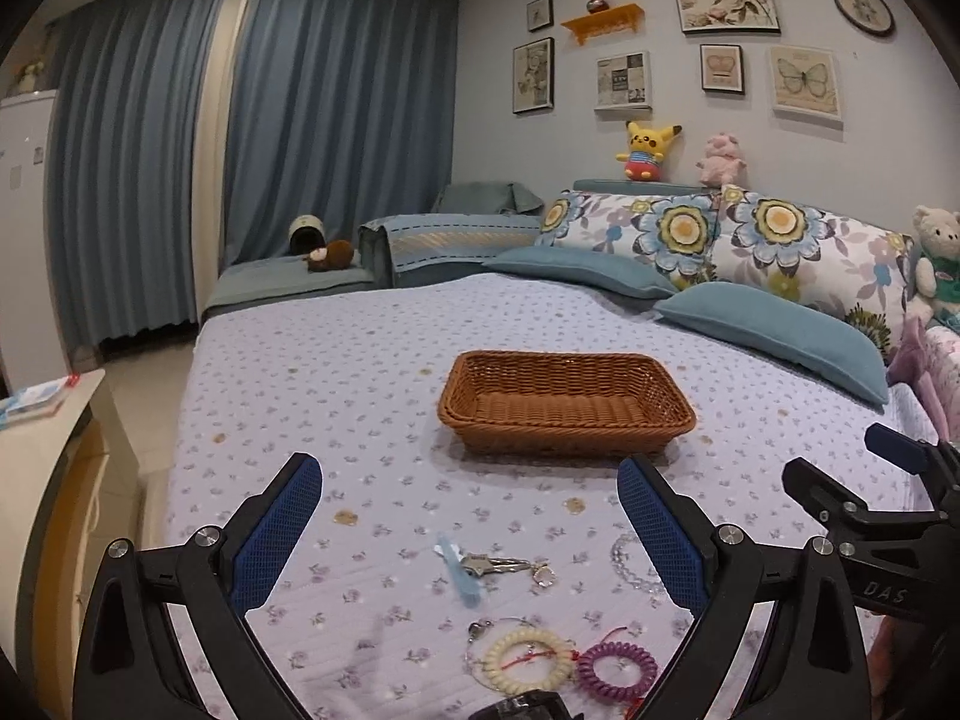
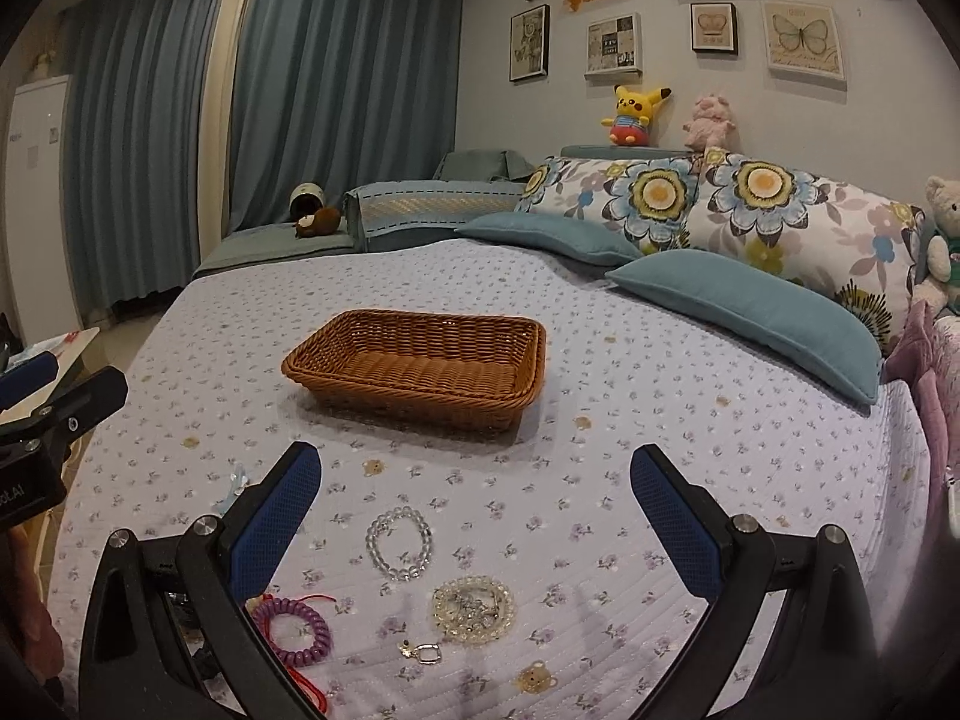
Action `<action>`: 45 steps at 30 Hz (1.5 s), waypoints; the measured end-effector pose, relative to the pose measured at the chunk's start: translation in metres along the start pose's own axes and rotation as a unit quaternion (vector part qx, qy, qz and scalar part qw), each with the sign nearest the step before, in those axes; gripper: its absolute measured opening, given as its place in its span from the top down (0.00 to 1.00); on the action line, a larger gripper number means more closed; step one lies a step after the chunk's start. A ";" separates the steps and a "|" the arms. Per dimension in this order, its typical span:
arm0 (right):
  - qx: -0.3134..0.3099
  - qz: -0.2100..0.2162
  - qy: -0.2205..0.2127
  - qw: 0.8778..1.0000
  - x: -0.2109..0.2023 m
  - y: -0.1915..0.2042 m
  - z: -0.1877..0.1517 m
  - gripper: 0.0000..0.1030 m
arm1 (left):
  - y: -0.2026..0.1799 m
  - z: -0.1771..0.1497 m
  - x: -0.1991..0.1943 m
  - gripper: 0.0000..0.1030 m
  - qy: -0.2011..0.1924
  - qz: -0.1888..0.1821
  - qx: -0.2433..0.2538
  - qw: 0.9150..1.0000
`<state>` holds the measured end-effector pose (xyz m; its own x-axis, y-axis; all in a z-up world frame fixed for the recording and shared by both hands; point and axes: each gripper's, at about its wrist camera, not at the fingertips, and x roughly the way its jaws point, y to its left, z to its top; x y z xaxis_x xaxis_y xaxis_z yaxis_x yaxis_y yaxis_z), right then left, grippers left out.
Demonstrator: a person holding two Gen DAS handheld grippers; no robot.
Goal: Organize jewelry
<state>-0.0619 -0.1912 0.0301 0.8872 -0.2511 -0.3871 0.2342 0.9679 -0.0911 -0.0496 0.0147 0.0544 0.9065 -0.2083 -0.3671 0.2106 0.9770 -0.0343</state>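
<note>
A brown wicker basket [image 1: 564, 402] [image 2: 414, 375] stands empty on the bed. Jewelry lies on the quilt in front of it. In the left wrist view: a blue hair clip with a key ring [image 1: 486, 567], a cream coil band [image 1: 528, 660], a purple coil band [image 1: 615, 669] and a clear bead bracelet [image 1: 630, 564]. In the right wrist view: the clear bead bracelet [image 2: 399, 543], a pale bead bracelet [image 2: 474, 609], the purple coil band [image 2: 294, 630] and a small earring [image 2: 423, 653]. My left gripper [image 1: 471, 516] is open above the items. My right gripper [image 2: 474, 510] is open too, holding nothing.
The bed's flowered quilt [image 2: 660, 480] spreads around the basket. Blue pillows [image 2: 744, 318] and floral cushions [image 2: 780, 210] lie at the head, right. A white side table [image 1: 36, 414] stands left of the bed. Blue curtains hang behind.
</note>
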 end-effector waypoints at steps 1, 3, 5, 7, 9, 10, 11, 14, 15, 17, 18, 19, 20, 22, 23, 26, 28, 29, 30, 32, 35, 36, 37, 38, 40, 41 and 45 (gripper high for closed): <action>0.001 0.001 0.002 1.000 0.000 0.000 0.000 0.00 | -0.001 0.000 -0.001 0.04 -0.001 0.001 0.003 1.000; 0.005 0.009 0.004 1.000 0.000 0.000 0.001 0.00 | -0.002 -0.001 -0.002 0.04 -0.003 0.003 0.006 1.000; 0.007 0.008 0.002 1.000 -0.001 -0.001 0.001 0.00 | -0.001 -0.001 -0.002 0.04 -0.001 0.001 0.004 1.000; 0.008 0.009 0.002 1.000 0.001 0.000 0.001 0.00 | 0.001 -0.002 0.001 0.04 0.006 0.002 0.000 1.000; 0.004 -0.004 0.000 1.000 0.000 0.001 -0.001 0.00 | 0.005 -0.002 0.006 0.04 0.019 -0.007 -0.010 1.000; 0.000 -0.007 0.001 1.000 0.001 0.002 -0.002 0.00 | 0.007 -0.002 0.008 0.04 0.022 -0.009 -0.014 1.000; -0.002 -0.008 0.003 1.000 0.003 0.003 -0.002 0.00 | 0.009 -0.003 0.010 0.04 0.024 -0.008 -0.016 1.000; -0.001 -0.008 0.009 1.000 0.007 0.004 -0.004 0.00 | 0.011 -0.003 0.012 0.04 0.025 -0.003 -0.015 1.000; 0.000 -0.006 0.010 1.000 0.007 0.005 -0.004 0.00 | 0.012 -0.003 0.012 0.04 0.026 -0.004 -0.017 1.000; -0.001 -0.005 0.009 1.000 0.008 0.006 -0.004 0.00 | 0.013 -0.003 0.013 0.04 0.028 -0.004 -0.017 0.999; -0.004 -0.006 0.007 1.000 0.007 0.007 -0.005 0.00 | 0.013 -0.003 0.014 0.04 0.028 -0.003 -0.017 0.999; -0.007 -0.007 0.006 1.000 0.007 0.008 -0.005 0.00 | 0.013 -0.003 0.015 0.04 0.029 -0.002 -0.016 0.999; -0.009 -0.007 0.006 1.000 0.008 0.008 -0.005 0.00 | 0.013 -0.003 0.016 0.04 0.030 -0.002 -0.016 0.999; -0.013 -0.005 0.008 1.000 0.010 0.009 -0.006 0.00 | 0.013 -0.004 0.017 0.04 0.033 -0.001 -0.016 0.999; -0.014 -0.005 0.010 1.000 0.011 0.009 -0.007 0.00 | 0.013 -0.004 0.020 0.04 0.037 0.002 -0.013 0.999; -0.013 -0.002 0.029 1.000 0.021 0.006 -0.011 0.00 | 0.019 -0.005 0.033 0.04 0.066 0.018 0.000 0.998; -0.010 0.004 0.049 0.999 0.032 0.002 -0.013 0.03 | 0.034 -0.010 0.051 0.04 0.109 0.016 -0.007 0.994; -0.010 0.009 0.061 0.998 0.039 0.001 -0.014 0.05 | 0.044 -0.013 0.063 0.04 0.140 0.005 -0.022 0.990; -0.011 0.021 0.078 0.997 0.047 0.001 -0.014 0.08 | 0.053 -0.018 0.075 0.04 0.168 -0.003 -0.037 0.985; -0.013 0.041 0.105 0.994 0.062 0.003 -0.013 0.12 | 0.065 -0.025 0.091 0.05 0.205 -0.012 -0.058 0.977; -0.019 0.056 0.149 0.987 0.088 0.006 -0.016 0.14 | 0.082 -0.036 0.113 0.11 0.249 -0.036 -0.101 0.962; -0.016 0.065 0.162 0.985 0.096 0.006 -0.018 0.21 | 0.085 -0.039 0.118 0.11 0.256 -0.044 -0.115 0.959; -0.008 0.084 0.187 0.979 0.109 0.004 -0.020 0.37 | 0.087 -0.041 0.123 0.11 0.262 -0.049 -0.126 0.956; -0.005 0.092 0.203 0.975 0.118 0.002 -0.021 0.45 | 0.089 -0.042 0.130 0.11 0.271 -0.053 -0.138 0.951; -0.007 0.098 0.231 0.968 0.137 0.001 -0.025 0.50 | 0.085 -0.041 0.138 0.11 0.281 -0.062 -0.134 0.948; -0.011 0.104 0.242 0.965 0.145 0.001 -0.027 0.50 | 0.081 -0.040 0.141 0.12 0.283 -0.066 -0.128 0.948; -0.021 0.115 0.259 0.959 0.155 0.009 -0.033 0.50 | 0.052 -0.043 0.154 0.24 0.304 -0.070 -0.073 0.947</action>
<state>0.0647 -0.2209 -0.0611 0.5952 -0.0025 -0.8036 0.0295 0.9994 0.0187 0.0858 0.0355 -0.0437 0.4859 -0.3147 -0.8154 0.2194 0.9470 -0.2347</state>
